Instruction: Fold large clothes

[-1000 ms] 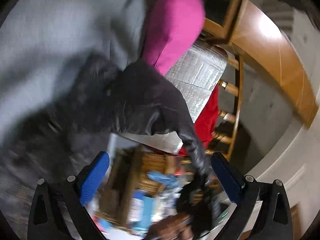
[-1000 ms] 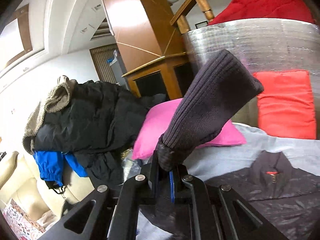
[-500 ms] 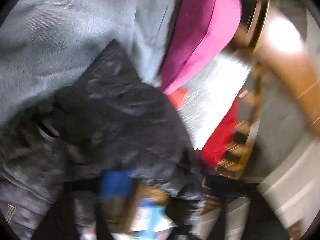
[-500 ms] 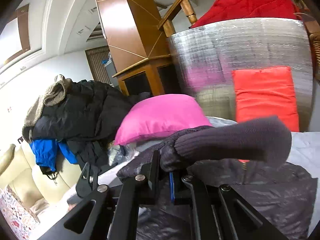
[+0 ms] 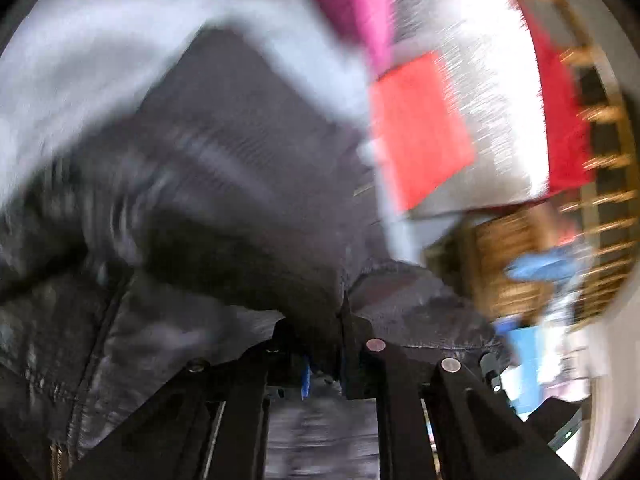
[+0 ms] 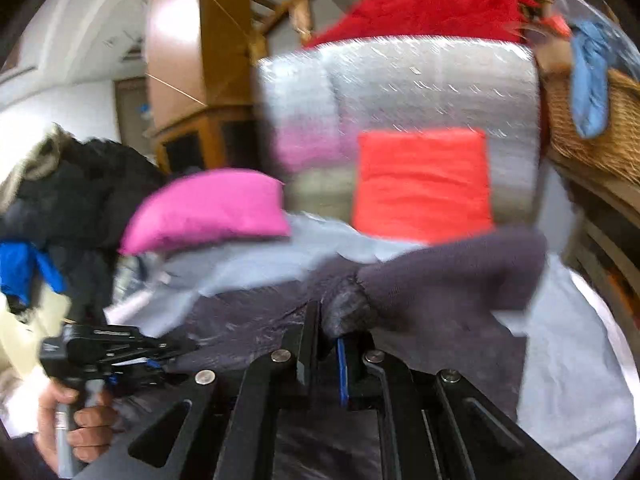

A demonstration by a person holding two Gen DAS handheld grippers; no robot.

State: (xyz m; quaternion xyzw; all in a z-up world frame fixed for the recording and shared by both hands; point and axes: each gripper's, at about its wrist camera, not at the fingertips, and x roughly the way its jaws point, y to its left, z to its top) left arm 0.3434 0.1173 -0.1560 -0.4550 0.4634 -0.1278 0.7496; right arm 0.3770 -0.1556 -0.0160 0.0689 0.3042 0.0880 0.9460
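Both tools are clamped on the dark jacket point(image 6: 280, 320): right tool point(image 6: 332, 344) pinches the knit cuff point(image 6: 452, 276) trailing right, left tool point(image 5: 324, 344) grips fabric further left.

No readable text or labels anywhere, perhaps lost to the heavy motion blur

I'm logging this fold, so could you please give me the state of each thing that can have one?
Left hand-held gripper: shut on the dark jacket.
Right hand-held gripper: shut on the jacket's sleeve, near its knit cuff.
Dark jacket: lying on the grey sheet, partly lifted.
Pink pillow: lying on the sheet.
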